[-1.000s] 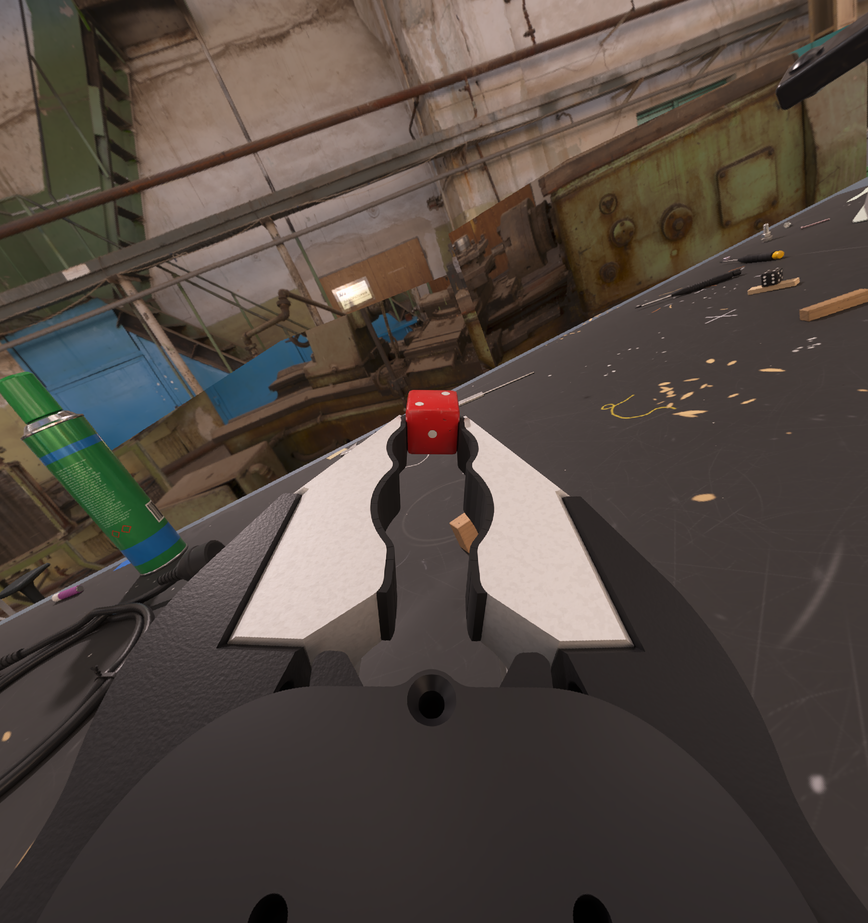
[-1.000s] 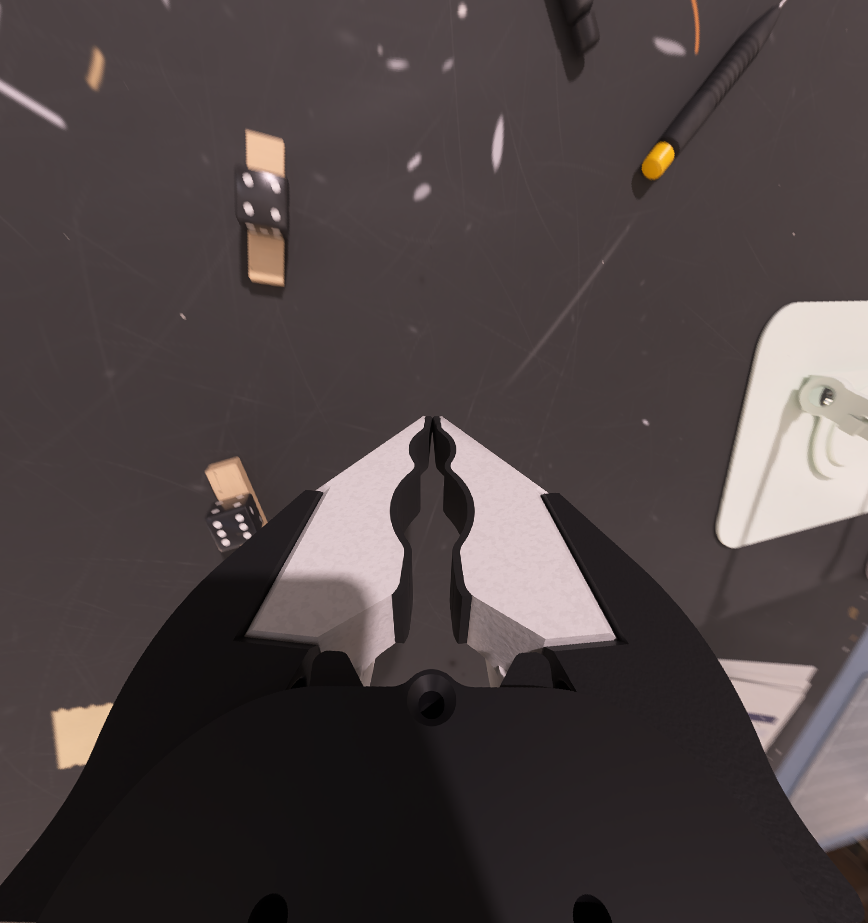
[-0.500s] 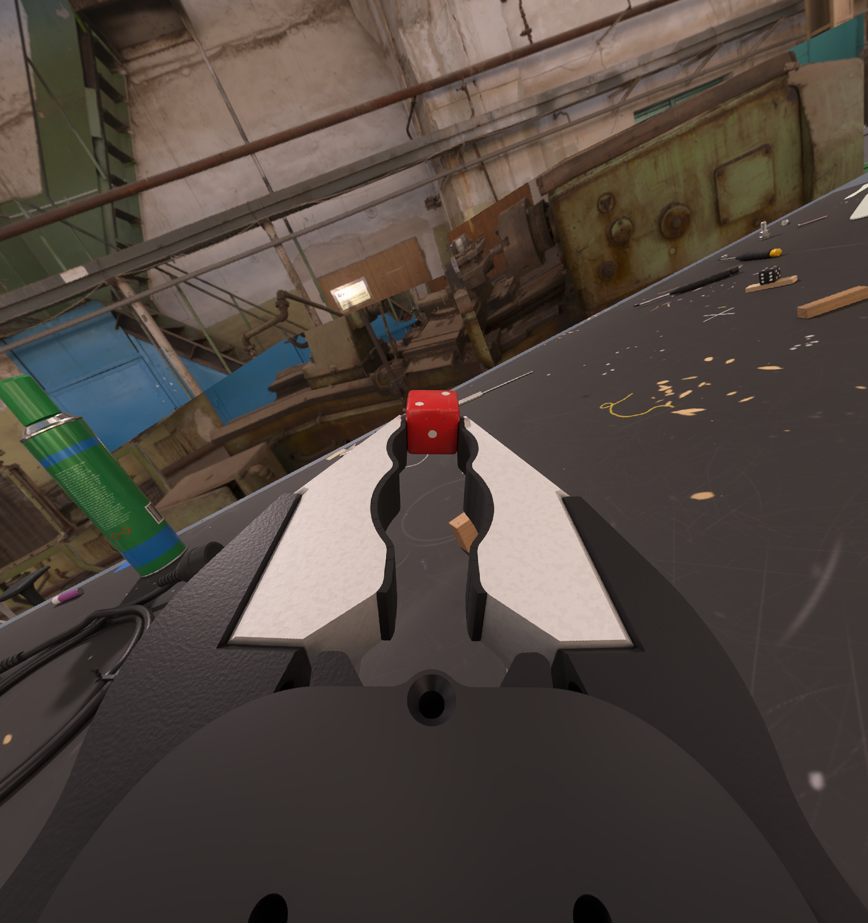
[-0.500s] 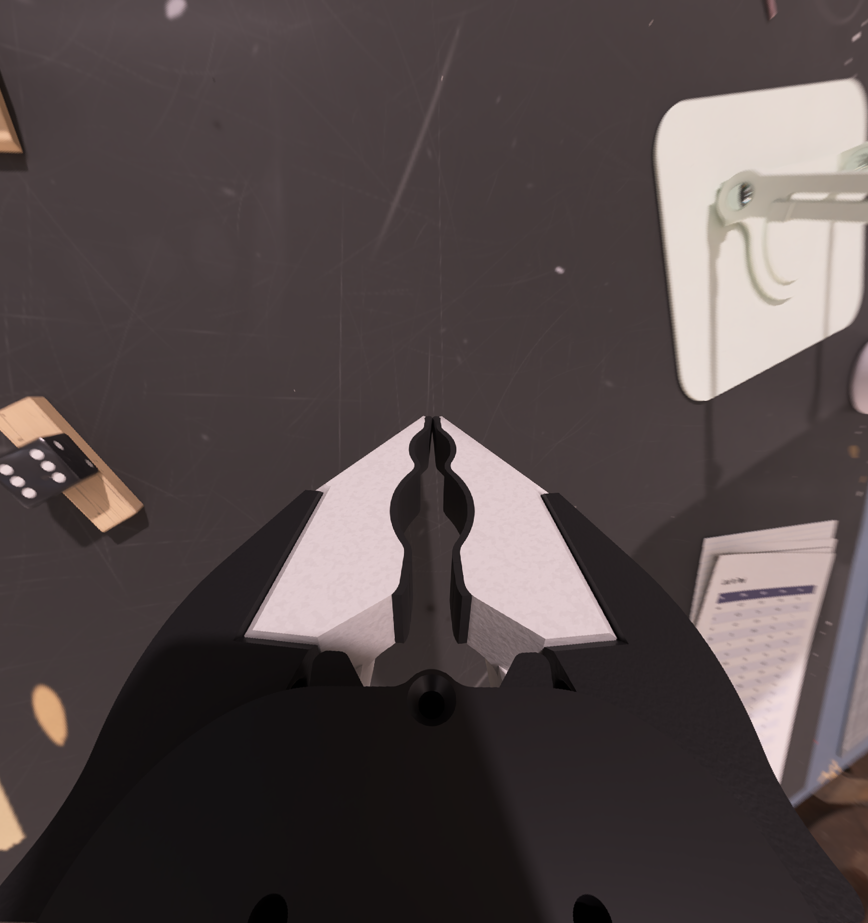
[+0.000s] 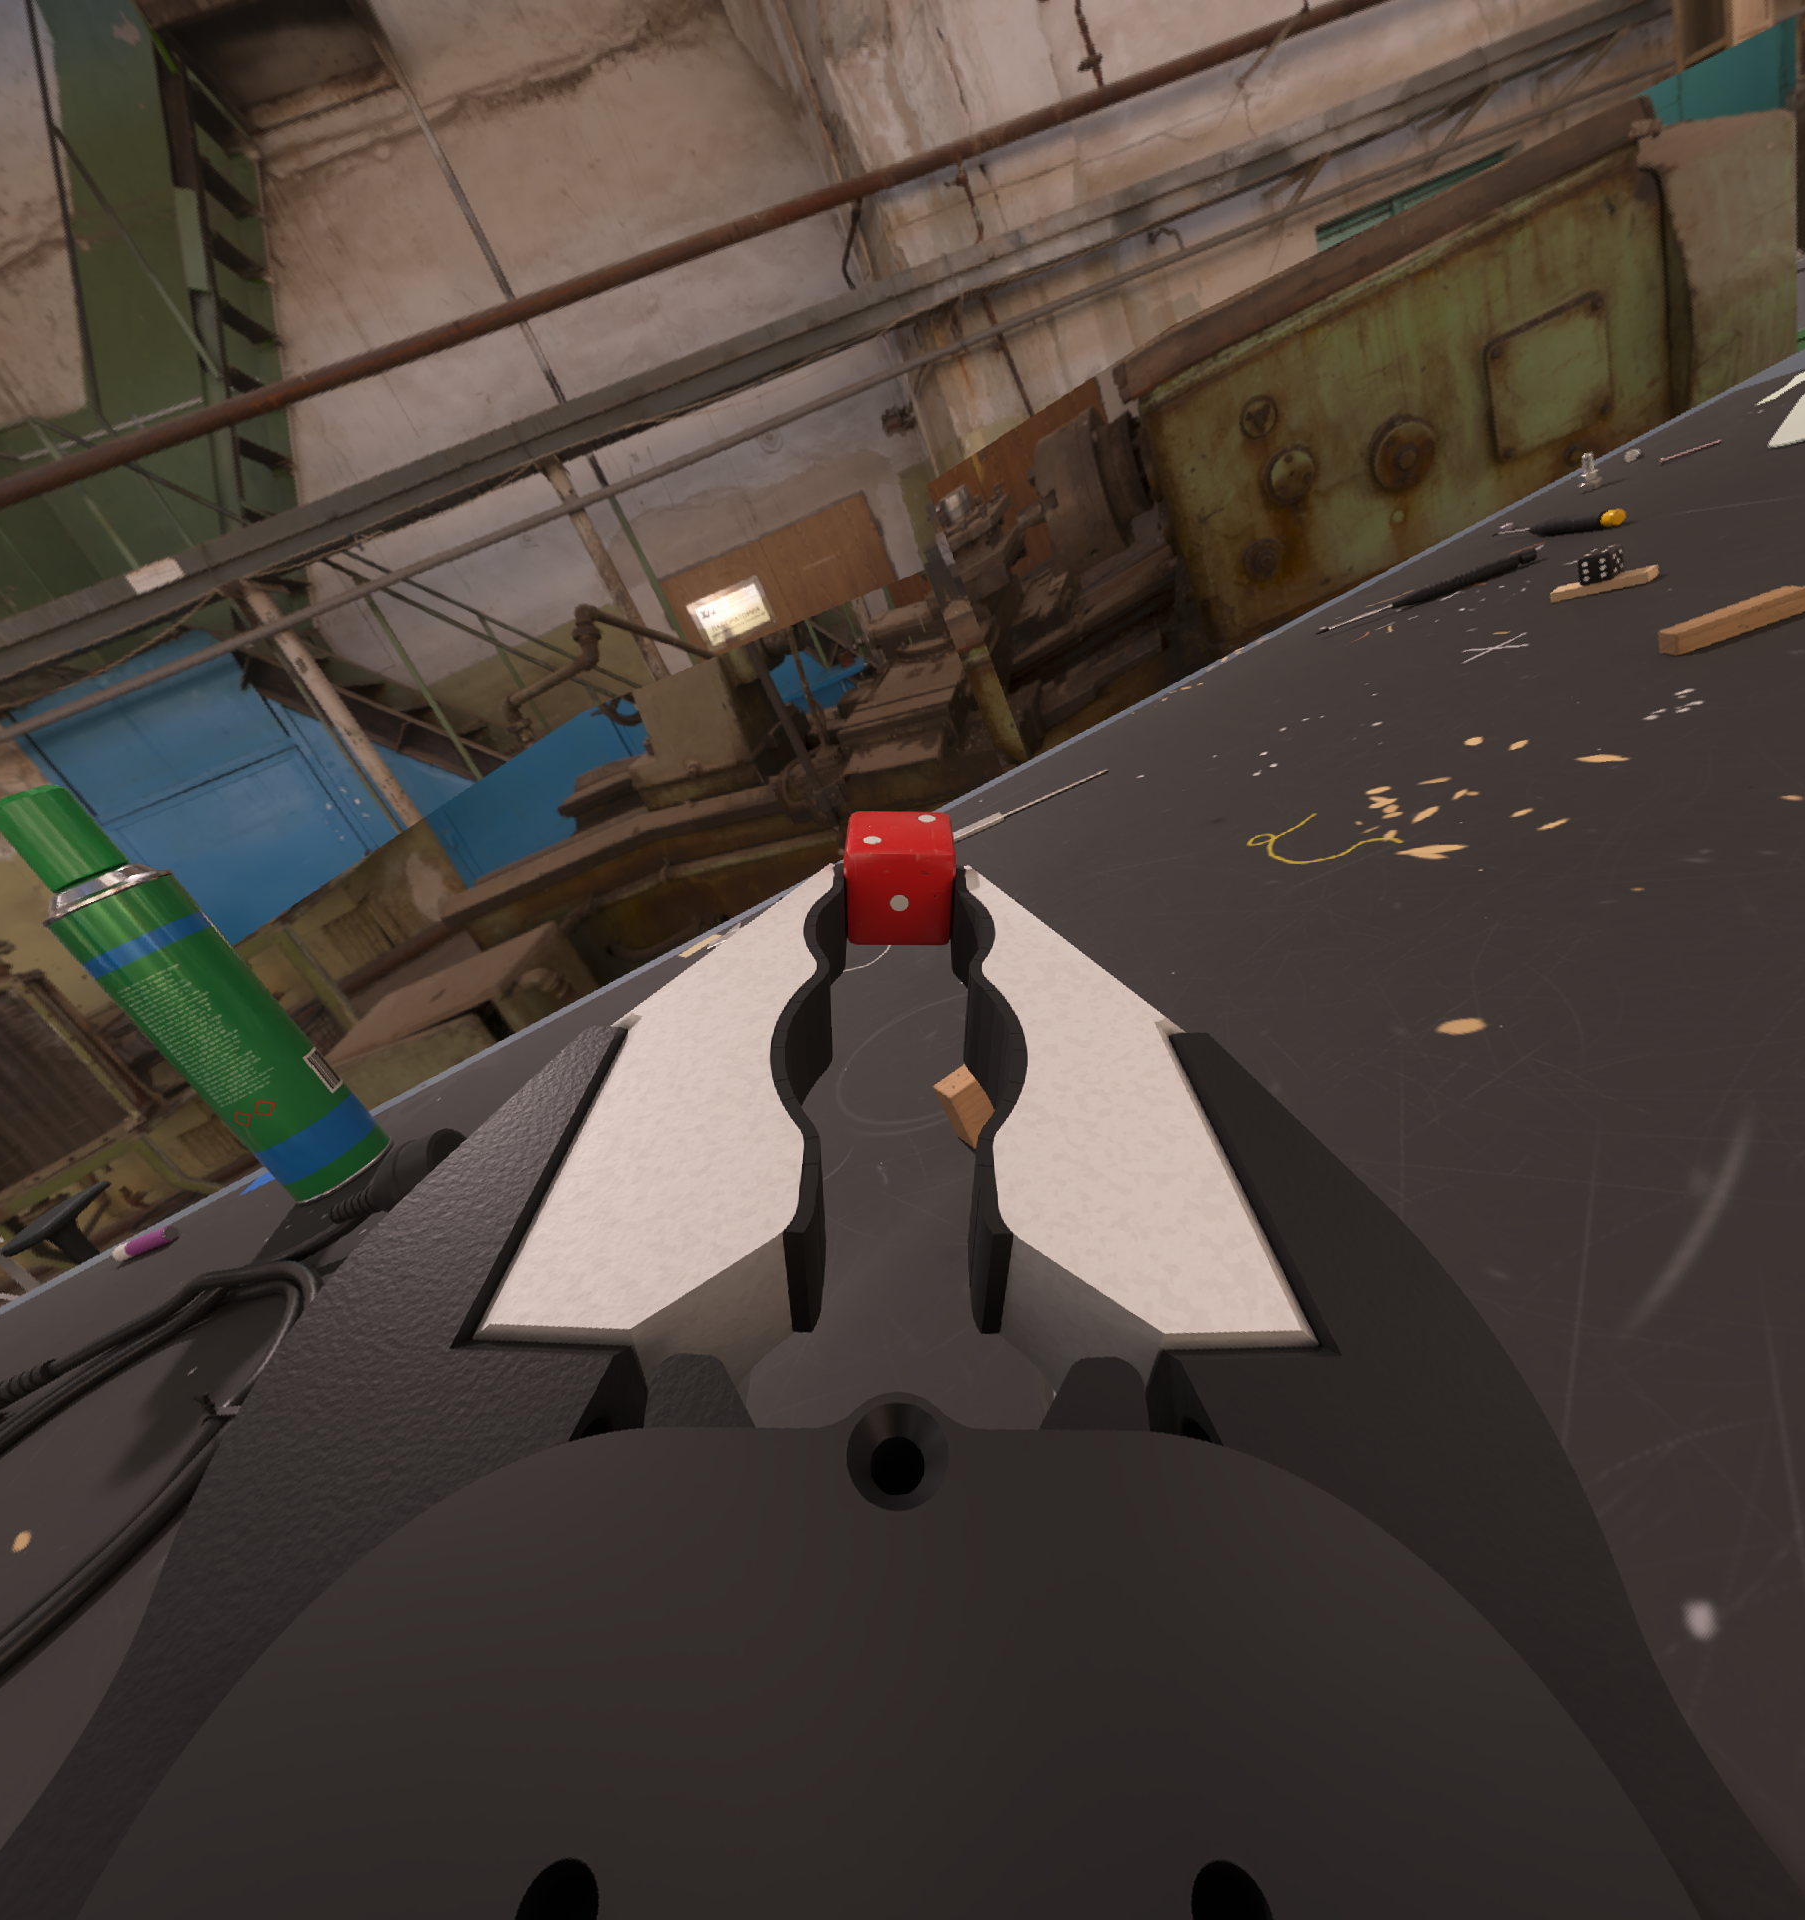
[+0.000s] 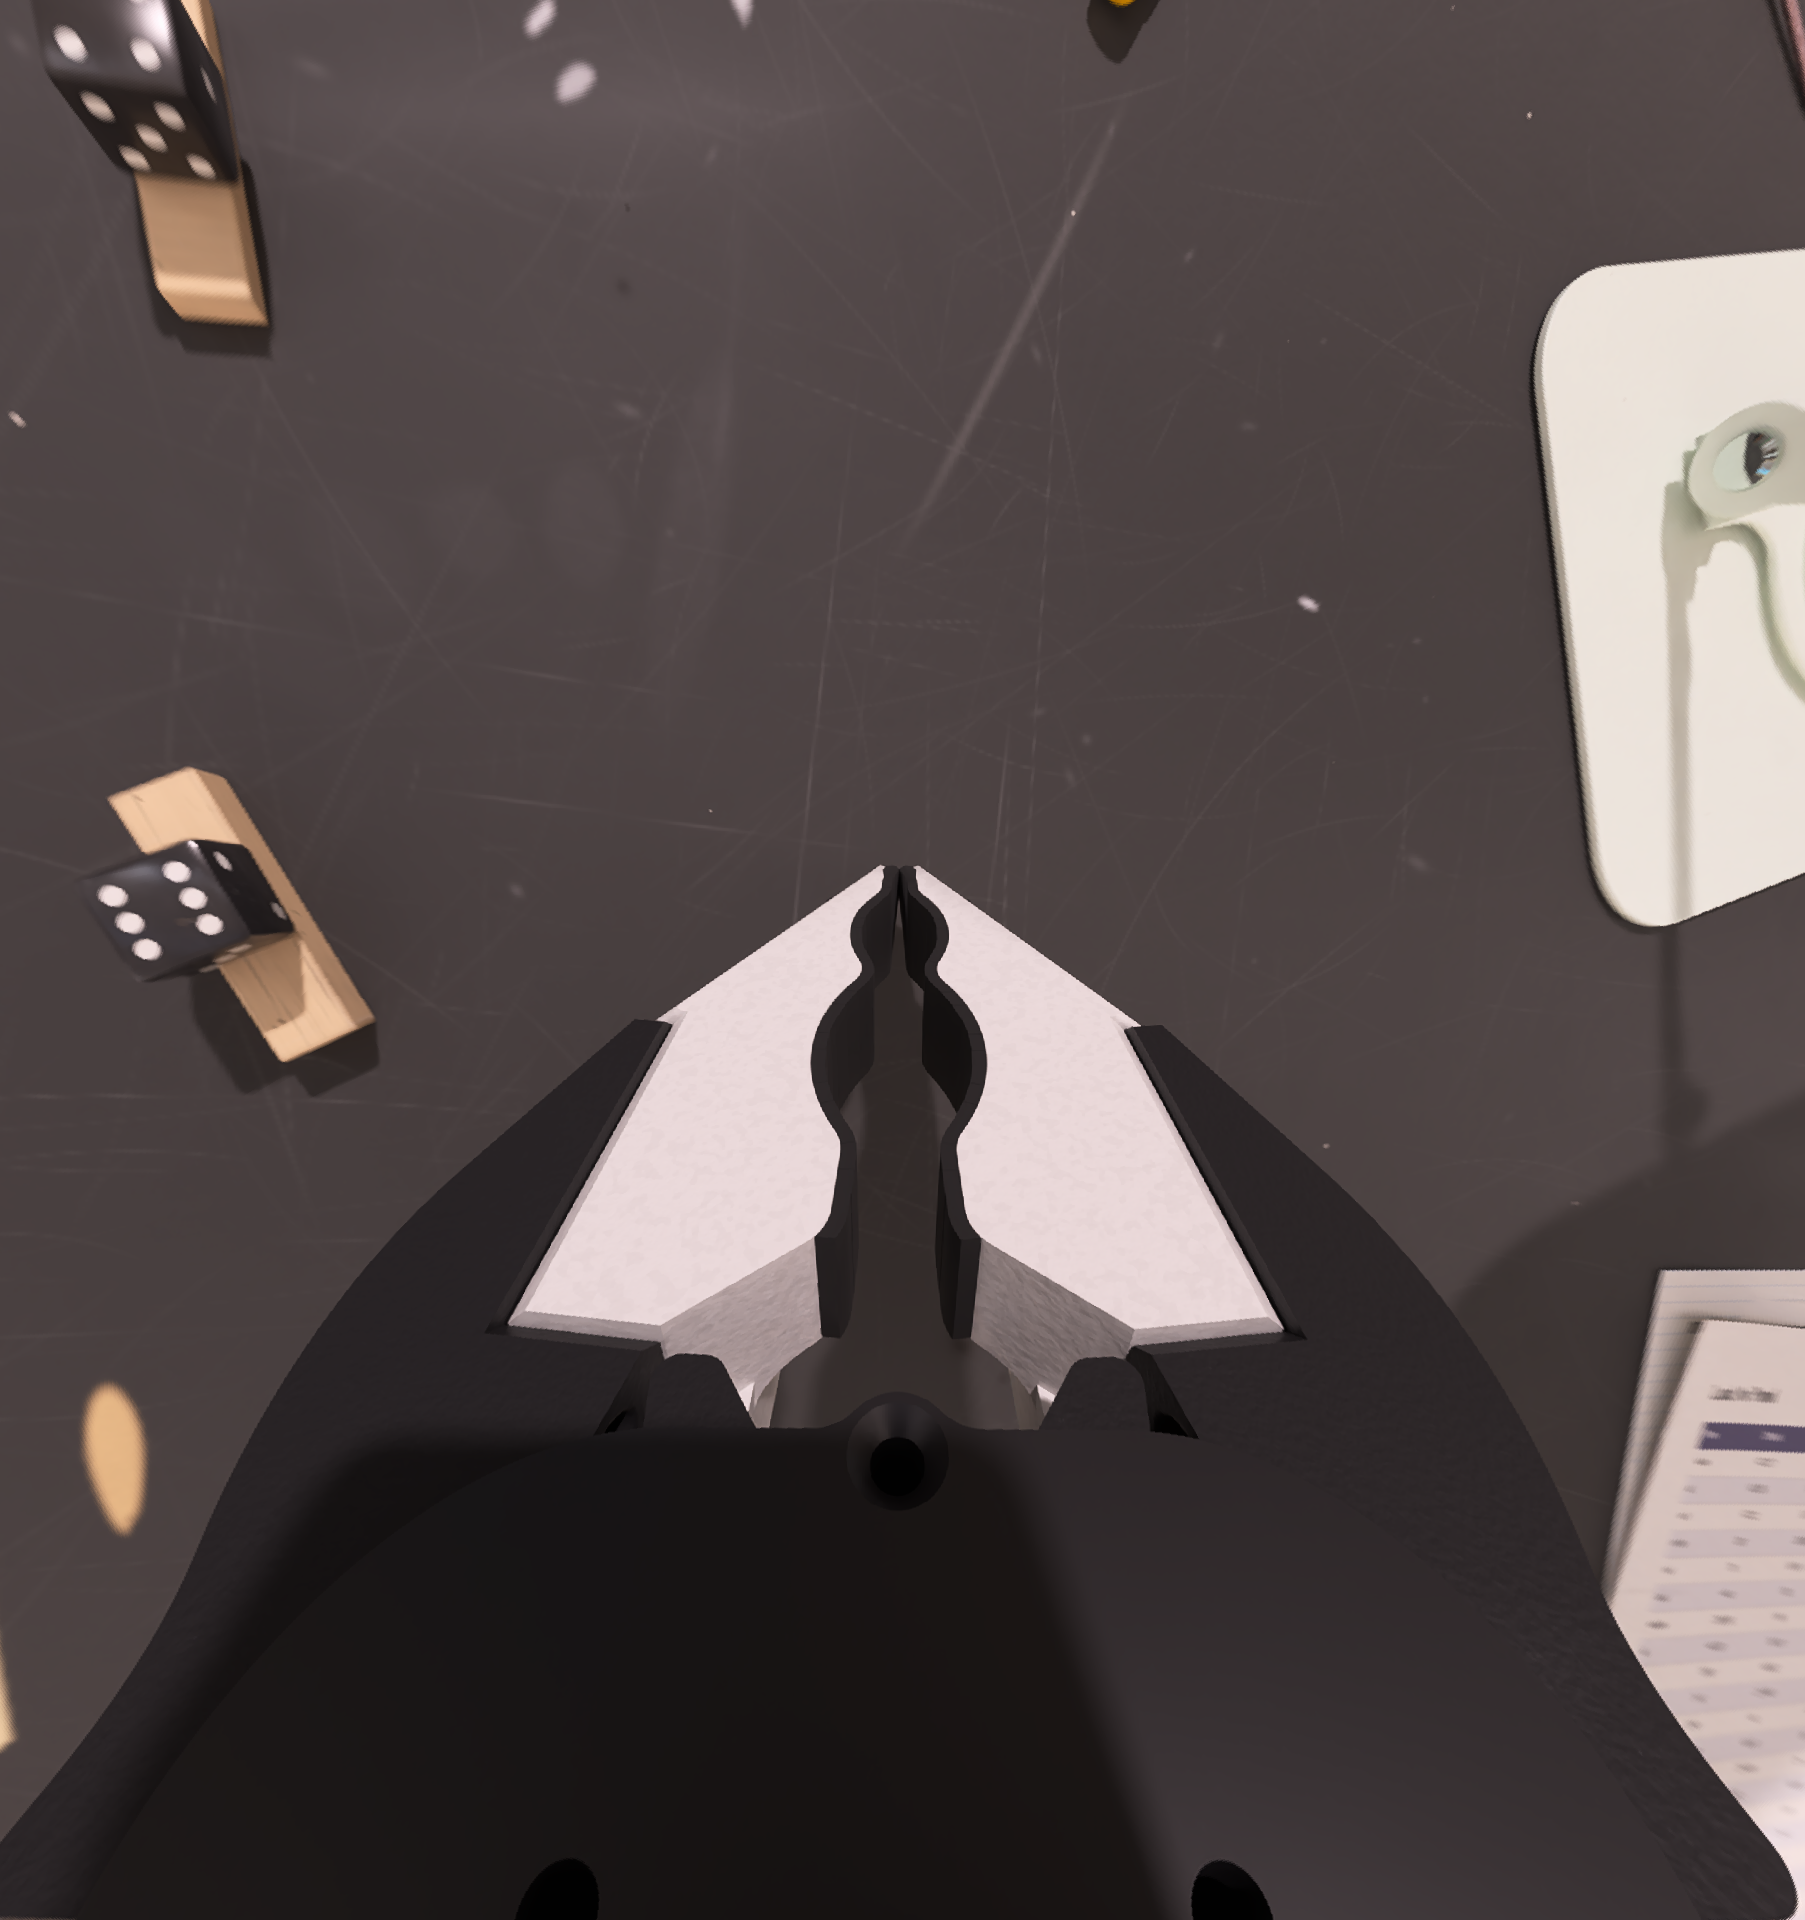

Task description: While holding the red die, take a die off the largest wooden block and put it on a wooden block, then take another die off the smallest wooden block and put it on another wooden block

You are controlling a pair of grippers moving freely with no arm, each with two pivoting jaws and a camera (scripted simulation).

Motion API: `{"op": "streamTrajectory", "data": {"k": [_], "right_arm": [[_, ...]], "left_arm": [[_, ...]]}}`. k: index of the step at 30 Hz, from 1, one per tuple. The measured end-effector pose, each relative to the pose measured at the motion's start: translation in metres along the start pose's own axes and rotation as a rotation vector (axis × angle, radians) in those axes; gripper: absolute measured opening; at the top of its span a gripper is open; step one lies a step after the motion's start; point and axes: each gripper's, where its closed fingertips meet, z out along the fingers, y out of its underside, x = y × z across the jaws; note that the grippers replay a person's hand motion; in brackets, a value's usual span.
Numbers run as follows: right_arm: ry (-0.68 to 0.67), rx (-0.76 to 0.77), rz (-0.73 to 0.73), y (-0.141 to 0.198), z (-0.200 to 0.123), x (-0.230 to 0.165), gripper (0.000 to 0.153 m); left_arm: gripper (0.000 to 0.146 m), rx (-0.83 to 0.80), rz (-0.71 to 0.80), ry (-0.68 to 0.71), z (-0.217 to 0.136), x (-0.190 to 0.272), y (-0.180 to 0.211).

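Old workshop with rusty green machines behind a scratched dark desk (image 6: 981, 520) dotted with wood chips. Your left gripper (image 5: 898, 883) has its fingers pinching the small red die with white pips (image 5: 898, 878) right at the tips, held up above the desk, so that part of the job looks fine.

Your right gripper (image 6: 896, 873) looks straight down at bare desk with its fingers pressed together and nothing in them, so you'll need to spread them before any pick.

Nearest on its left sits a black die with white pips (image 6: 183, 906) on a short pale wooden block (image 6: 295, 987), overhanging one edge. Farther up there's a second black die (image 6: 134, 88) on another pale wooden block (image 6: 207, 244). In the left wrist view a longer bare wooden bar (image 5: 1731, 620) lies way off across the desk.

My guess: these dice are light, hard and a bit slick, with rounded corners. Take one by two opposite flat faces, fingers square on, never corner to corner. The blocks look light too, so a bump would probably shove block and die together. Come straight down.
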Motion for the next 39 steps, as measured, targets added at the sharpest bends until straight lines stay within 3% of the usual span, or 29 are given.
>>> {"op": "streamTrajectory", "data": {"k": [4, 12, 17, 21, 27, 34, 39], "right_arm": [[-0.027, 0.032, 0.081, -0.004, 0.000, 0.001, 0.000], [-0.057, 0.061, 0.038, -0.008, 0.002, -0.010, 0.000], [-0.102, 0.119, 0.315, -0.015, -0.001, -0.008, 0.002], [-0.159, 0.111, 0.481, -0.015, 0.000, -0.008, 0.027], [-0.189, 0.129, 0.494, -0.023, 0.000, -0.014, 0.028], [-0.138, 0.131, 0.470, -0.024, 0.004, -0.013, 0.027], [-0.064, 0.134, 0.417, -0.024, 0.002, -0.013, 0.019]], "left_arm": [[0.019, 0.000, 0.002, 0.002, 0.000, 0.000, 0.000], [0.019, 0.000, 0.005, 0.004, 0.000, 0.001, 0.000], [0.019, -0.001, 0.008, 0.006, 0.000, 0.001, 0.000], [0.019, -0.002, 0.010, 0.009, 0.000, 0.002, 0.000], [0.019, -0.002, 0.014, 0.011, 0.000, 0.002, 0.000], [0.019, -0.003, 0.020, 0.015, 0.001, 0.004, 0.001], [0.019, -0.004, 0.024, 0.015, 0.001, 0.004, 0.001]]}}
